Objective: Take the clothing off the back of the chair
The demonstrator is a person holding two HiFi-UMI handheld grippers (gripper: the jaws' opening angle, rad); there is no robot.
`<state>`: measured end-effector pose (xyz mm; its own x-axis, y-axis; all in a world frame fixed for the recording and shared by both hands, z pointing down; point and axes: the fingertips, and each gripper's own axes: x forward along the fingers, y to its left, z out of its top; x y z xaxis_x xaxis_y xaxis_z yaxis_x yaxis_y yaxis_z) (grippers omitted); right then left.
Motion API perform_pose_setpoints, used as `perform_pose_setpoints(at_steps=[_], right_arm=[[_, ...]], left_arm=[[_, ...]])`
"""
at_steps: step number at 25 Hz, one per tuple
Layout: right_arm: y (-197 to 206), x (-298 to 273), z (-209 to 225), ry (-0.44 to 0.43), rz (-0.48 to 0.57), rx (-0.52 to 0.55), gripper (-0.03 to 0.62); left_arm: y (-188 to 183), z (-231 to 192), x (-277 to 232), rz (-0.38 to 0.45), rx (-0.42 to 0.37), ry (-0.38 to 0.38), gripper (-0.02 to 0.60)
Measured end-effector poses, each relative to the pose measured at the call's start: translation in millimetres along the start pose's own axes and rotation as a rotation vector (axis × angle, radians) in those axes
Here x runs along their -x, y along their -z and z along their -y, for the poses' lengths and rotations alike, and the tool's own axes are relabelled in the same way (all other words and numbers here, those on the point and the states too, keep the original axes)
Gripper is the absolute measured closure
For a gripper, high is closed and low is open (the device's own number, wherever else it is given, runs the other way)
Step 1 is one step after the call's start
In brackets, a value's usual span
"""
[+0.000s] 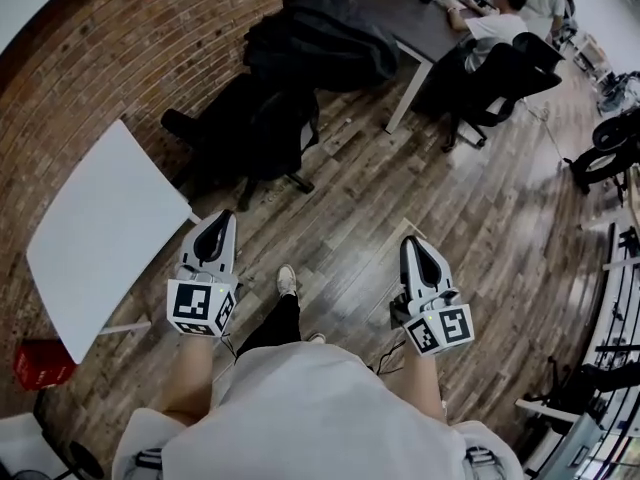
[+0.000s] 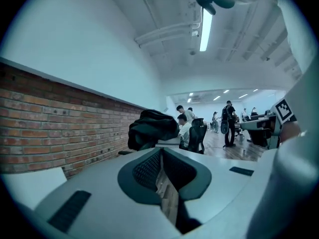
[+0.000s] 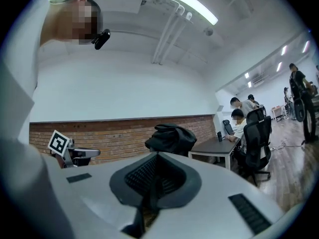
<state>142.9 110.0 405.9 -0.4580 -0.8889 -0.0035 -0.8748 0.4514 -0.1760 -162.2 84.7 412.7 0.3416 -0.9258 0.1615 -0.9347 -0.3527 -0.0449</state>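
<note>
The only container I can see is a red box (image 1: 40, 364) on the floor (image 1: 400, 188) by the near corner of the white table (image 1: 100, 228), off to my left. From the head view I cannot tell what is in it.

My left gripper (image 1: 222, 220) has its jaws closed together. In its own view only a thin slit is left between the pads, and the wooden floor shows through it. Nothing is gripped. My right gripper (image 1: 411, 245) reads the same in its own view, with the jaws together, the pads meeting, and nothing held. I hold both out in front of me above the floor, side by side and apart from each other, touching nothing.

The clothing (image 1: 325, 33) is a dark, bulky heap over the back of the black chair (image 1: 250, 133). The chair stands near the brick wall (image 1: 150, 38), between the white table and a dark desk (image 1: 400, 8), well ahead of both grippers. In the left gripper view the clothing (image 2: 152, 128) sits just above my jaw tips, against the brick. In the right gripper view the clothing (image 3: 172, 138) sits the same way, with the desk beside it. A person (image 1: 495, 23) sits at the desk's far side.
</note>
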Motion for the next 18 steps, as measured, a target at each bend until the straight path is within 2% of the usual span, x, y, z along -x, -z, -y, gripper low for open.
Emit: perform_pose_setpoints(at_steps=[3, 11, 18], right_arm=[[-9.0, -42.3, 18.7, 0.017, -0.012, 0.021, 0.574], [-38.4, -159.9, 25.3, 0.024, 0.0, 0.083, 0.574], [-43.0, -194.8, 37.7, 0.078, -0.02, 0.089, 0.574]], left_arm=[[-21.4, -12.6, -43.7, 0.06, -0.018, 0.047, 0.548], [-39.6, -68.5, -141.5, 0.068, 0.02, 0.107, 0.548], [-44.7, -92.5, -195.5, 0.07, 0.053, 0.166, 0.548]])
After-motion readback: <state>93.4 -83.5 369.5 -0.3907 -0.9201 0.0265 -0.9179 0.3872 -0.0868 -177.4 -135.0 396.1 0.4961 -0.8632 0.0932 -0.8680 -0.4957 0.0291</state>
